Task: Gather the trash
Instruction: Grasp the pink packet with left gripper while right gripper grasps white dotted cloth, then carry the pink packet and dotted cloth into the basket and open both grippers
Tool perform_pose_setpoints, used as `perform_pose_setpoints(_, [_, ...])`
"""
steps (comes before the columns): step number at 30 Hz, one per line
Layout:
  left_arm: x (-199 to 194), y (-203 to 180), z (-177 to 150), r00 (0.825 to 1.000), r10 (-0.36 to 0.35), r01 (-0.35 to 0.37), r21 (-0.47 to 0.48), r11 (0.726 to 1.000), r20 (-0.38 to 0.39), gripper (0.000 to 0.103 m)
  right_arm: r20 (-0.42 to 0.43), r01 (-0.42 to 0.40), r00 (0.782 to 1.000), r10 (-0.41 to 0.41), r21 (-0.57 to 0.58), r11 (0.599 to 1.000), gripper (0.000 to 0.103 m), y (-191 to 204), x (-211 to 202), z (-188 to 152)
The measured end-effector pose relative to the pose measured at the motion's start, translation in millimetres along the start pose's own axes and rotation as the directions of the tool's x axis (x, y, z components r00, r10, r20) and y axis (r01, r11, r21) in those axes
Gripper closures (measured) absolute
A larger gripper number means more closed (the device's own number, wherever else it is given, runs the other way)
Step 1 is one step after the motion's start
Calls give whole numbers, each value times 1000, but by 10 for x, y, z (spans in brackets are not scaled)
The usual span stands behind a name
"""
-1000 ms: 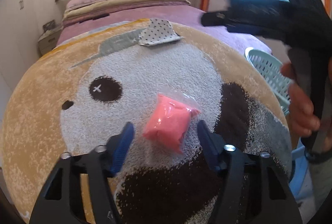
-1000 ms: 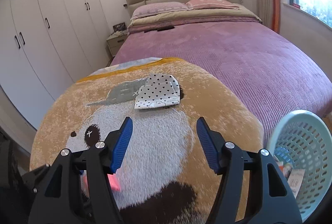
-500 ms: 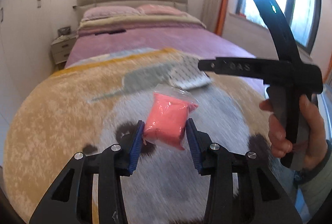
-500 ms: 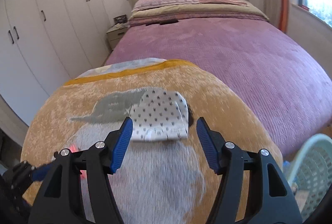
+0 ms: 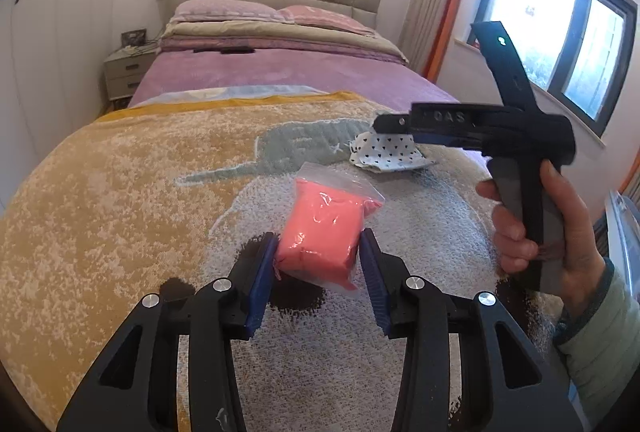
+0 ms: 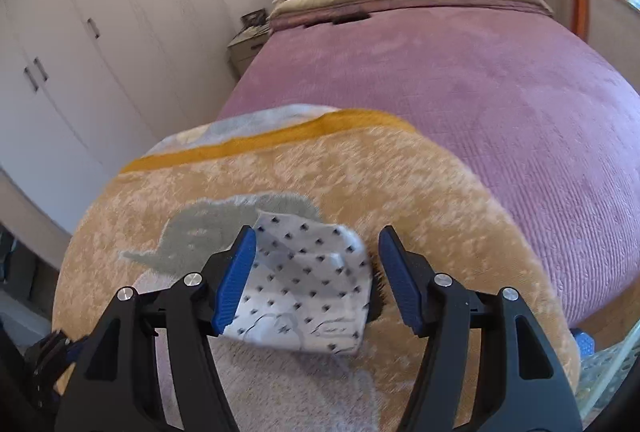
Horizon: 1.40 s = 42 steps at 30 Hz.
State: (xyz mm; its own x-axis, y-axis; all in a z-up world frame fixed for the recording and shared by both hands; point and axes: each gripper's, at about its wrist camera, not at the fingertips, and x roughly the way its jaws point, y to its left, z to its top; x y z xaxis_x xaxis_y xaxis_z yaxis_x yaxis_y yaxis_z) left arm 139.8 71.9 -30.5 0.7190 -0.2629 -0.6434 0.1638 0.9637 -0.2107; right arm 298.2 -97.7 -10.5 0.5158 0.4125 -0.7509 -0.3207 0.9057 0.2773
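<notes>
My left gripper angled down, pads clamped on pink packet. My right gripper angled down, jaws apart, gripping nothing; right hand wrapped round its handle.

both my cameras look down my fingers, close over the blanket, toward the bed; both share the dotted cloth.
</notes>
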Motion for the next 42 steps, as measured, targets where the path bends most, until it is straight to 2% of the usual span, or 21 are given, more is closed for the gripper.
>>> perform_pose_setpoints(1, [-6,18,0,1000,1,-1,-7,1000,5,62,-9,4,1000,-4,-12,1000,44,37,-9,-38])
perform_pose_setpoints(3, [-29,43,-8,1000,4,-4,-21,1000,11,62,-20,10,1000,-11,-45,999,64,128,-49,-136])
perform_pose_setpoints(6, [-57,79,-18,999,40,-39,-45,998,22,62,-19,4,1000,-6,-76,997,73,264,-159,-307])
perform_pose_setpoints(7, [-53,93,-14,999,41,-40,-48,998,23,62,-19,7,1000,-9,-88,996,73,316,-195,-367])
perform_pose_setpoints(11, [-62,116,-13,999,49,-48,-62,997,24,62,-23,-43,999,40,-139,989,73,574,-376,-603])
perform_pose_setpoints(14, [-46,142,6,998,51,-50,-70,996,24,62,13,18,1000,-16,-140,990,72,643,-444,-608])
perform_pose_setpoints(17, [-26,159,10,999,41,-40,-70,997,14,62,24,23,999,-22,-49,999,48,496,-400,-524])
perform_pose_setpoints(18, [-21,160,12,999,37,-36,-68,997,11,62,22,19,1000,-19,-20,1000,45,448,-367,-492])
perform_pose_setpoints(21, [-17,152,13,999,36,-35,-63,997,11,62,-22,-7,1000,8,27,1000,45,391,-212,-447])
perform_pose_setpoints(25, [-7,157,13,999,38,-37,-63,997,15,62,12,82,997,-81,-39,996,46,559,-171,-473])
perform_pose_setpoints(26, [-3,152,13,999,39,-38,-63,997,14,62,22,101,995,-99,-67,993,53,616,-169,-484])
perform_pose_setpoints(27, [-2,152,12,999,39,-38,-63,997,14,62,24,112,994,-111,-93,989,67,669,-163,-499])
perform_pose_setpoints(29, [-1,152,11,999,40,-39,-62,997,13,62,16,143,990,-142,-146,979,82,765,-112,-532])
perform_pose_setpoints(32, [1,148,8,999,41,-40,-60,997,17,62,78,192,980,-181,-176,965,94,843,-192,-572])
perform_pose_setpoints(38, [1,158,12,998,55,-54,-66,996,21,63,188,243,958,-217,-124,962,95,795,-471,-640])
perform_pose_setpoints(42, [57,134,28,996,84,-85,-58,995,-11,63,162,141,978,-135,-29,990,95,638,-680,-742])
